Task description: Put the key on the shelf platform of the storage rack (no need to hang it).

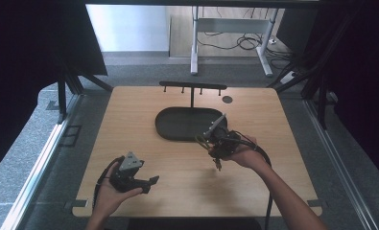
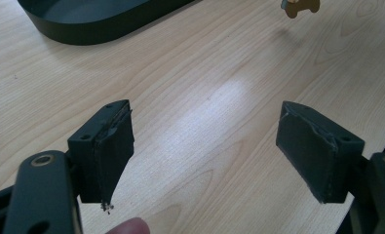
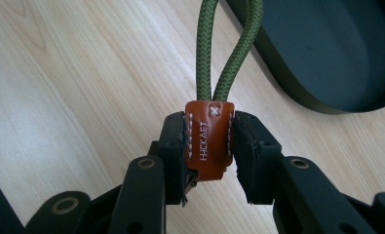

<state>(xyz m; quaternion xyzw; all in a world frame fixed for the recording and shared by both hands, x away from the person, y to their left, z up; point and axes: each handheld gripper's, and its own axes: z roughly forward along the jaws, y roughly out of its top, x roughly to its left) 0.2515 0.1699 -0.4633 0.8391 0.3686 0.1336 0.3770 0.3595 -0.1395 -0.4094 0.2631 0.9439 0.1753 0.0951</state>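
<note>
A keychain with a brown leather tag (image 3: 208,141) and a green braided cord loop (image 3: 226,48) is pinched between the jaws of my right gripper (image 3: 209,148), which is shut on the tag. In the high view the right gripper (image 1: 215,142) hovers just right of the black oval tray (image 1: 177,125), and a small metal key (image 1: 218,165) dangles under it. That golden key (image 2: 302,6) also peeks in at the top of the left gripper view. My left gripper (image 1: 151,181) sits low near the table's front left. Its jaws stand wide apart and empty (image 2: 204,151).
The oval tray (image 2: 92,19) is the base of a stand with a thin post and a T-bar of small hooks (image 1: 193,86). A dark round spot (image 1: 227,99) marks the wooden table (image 1: 129,110) behind it. Black curtains and metal rails flank the table.
</note>
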